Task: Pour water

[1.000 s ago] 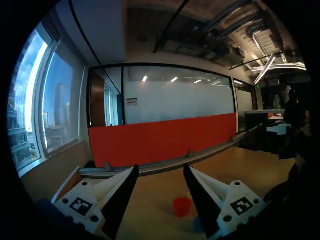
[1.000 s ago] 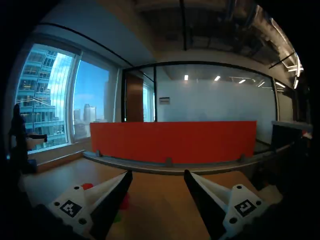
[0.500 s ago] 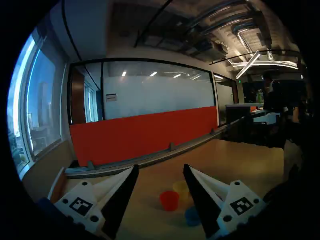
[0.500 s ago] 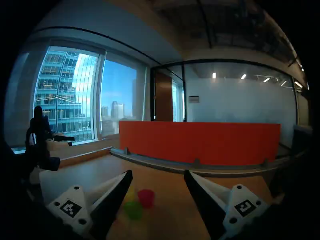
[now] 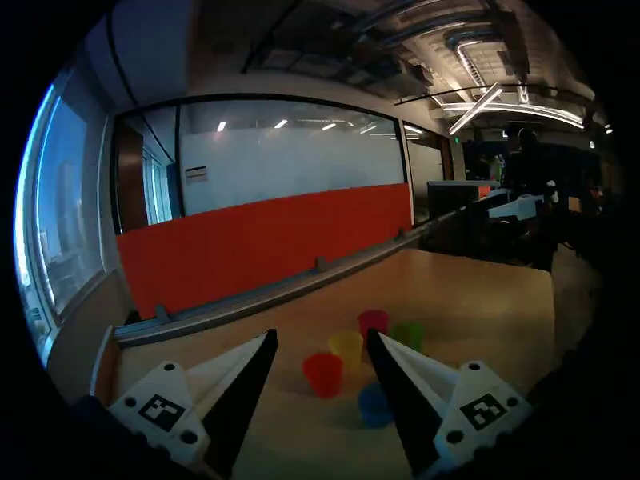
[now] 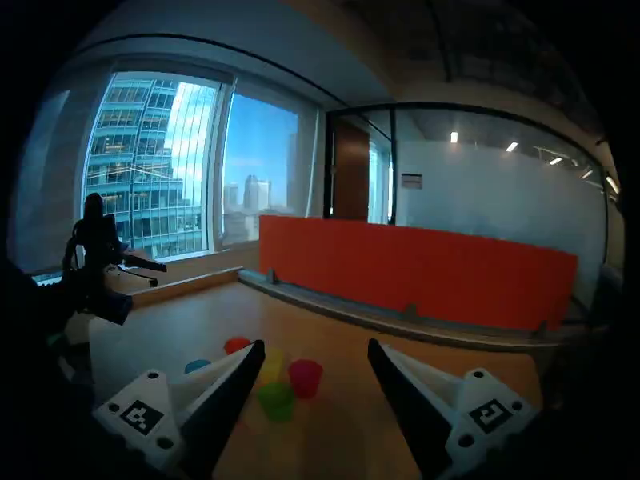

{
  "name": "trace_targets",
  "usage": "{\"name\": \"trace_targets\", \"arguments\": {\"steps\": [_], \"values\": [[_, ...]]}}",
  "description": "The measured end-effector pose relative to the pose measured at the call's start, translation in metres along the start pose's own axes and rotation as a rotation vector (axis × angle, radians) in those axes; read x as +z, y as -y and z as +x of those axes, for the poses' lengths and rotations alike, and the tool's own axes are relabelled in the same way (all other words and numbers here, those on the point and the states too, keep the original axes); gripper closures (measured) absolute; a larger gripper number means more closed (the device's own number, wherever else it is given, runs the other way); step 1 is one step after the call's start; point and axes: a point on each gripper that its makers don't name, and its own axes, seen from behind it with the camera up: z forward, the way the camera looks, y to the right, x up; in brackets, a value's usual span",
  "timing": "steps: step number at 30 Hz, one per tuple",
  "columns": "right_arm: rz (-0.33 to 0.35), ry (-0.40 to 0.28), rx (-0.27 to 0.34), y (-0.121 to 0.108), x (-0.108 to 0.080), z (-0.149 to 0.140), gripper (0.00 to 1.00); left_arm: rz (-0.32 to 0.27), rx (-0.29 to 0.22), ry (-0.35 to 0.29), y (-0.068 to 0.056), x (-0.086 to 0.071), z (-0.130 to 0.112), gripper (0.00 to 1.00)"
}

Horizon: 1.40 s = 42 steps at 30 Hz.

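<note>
Several small plastic cups stand grouped on a wooden table (image 5: pixel 480 296). In the left gripper view I see an orange-red cup (image 5: pixel 322 374), a yellow cup (image 5: pixel 346 348), a pink cup (image 5: pixel 373 322), a green cup (image 5: pixel 410 334) and a blue cup (image 5: pixel 374 402). My left gripper (image 5: pixel 318 340) hangs open above and short of them, holding nothing. The right gripper view has the pink cup (image 6: pixel 306 378), green cup (image 6: pixel 276 400), yellow cup (image 6: pixel 272 362), red cup (image 6: pixel 236 345) and blue cup (image 6: pixel 197 366). My right gripper (image 6: pixel 314 348) is open and empty, held back from the cups.
An orange partition (image 5: pixel 264 236) with a metal rail runs along the table's far edge. Large windows (image 6: pixel 160 168) stand to the side. A dark stand with gear (image 6: pixel 92 256) sits at the table's left end in the right gripper view. Desks and a person (image 5: pixel 524 160) are far off.
Both grippers have tipped downward and turned, bringing the whole group of cups into view; a second ago only one or two cups showed at the bottom edge. Both have stayed open.
</note>
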Motion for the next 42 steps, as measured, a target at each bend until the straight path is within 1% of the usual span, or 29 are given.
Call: {"name": "trace_targets", "arguments": {"steps": [5, 8, 15, 21, 27, 35, 42], "values": [[0.018, 0.022, -0.001, 0.003, 0.004, -0.005, 0.0, -0.03, -0.006, 0.032, -0.005, 0.004, -0.013, 0.18], [0.039, 0.037, -0.007, 0.007, 0.006, -0.01, 0.0, -0.06, -0.006, 0.05, -0.011, 0.006, -0.021, 0.18], [0.079, 0.09, -0.035, 0.015, 0.011, -0.03, 0.0, -0.131, 0.011, 0.082, -0.029, 0.007, -0.035, 0.18], [0.1, 0.133, -0.035, 0.018, 0.018, -0.048, 0.0, -0.183, 0.027, 0.12, -0.045, 0.01, -0.054, 0.18], [0.109, 0.169, -0.031, 0.018, 0.023, -0.066, 0.0, -0.206, 0.037, 0.166, -0.054, 0.015, -0.075, 0.18], [0.122, 0.198, -0.019, 0.019, 0.031, -0.084, 0.0, -0.228, 0.028, 0.227, -0.062, 0.02, -0.104, 0.18], [0.127, 0.217, -0.026, 0.019, 0.036, -0.097, 0.0, -0.246, 0.033, 0.275, -0.069, 0.024, -0.126, 0.18]]}}
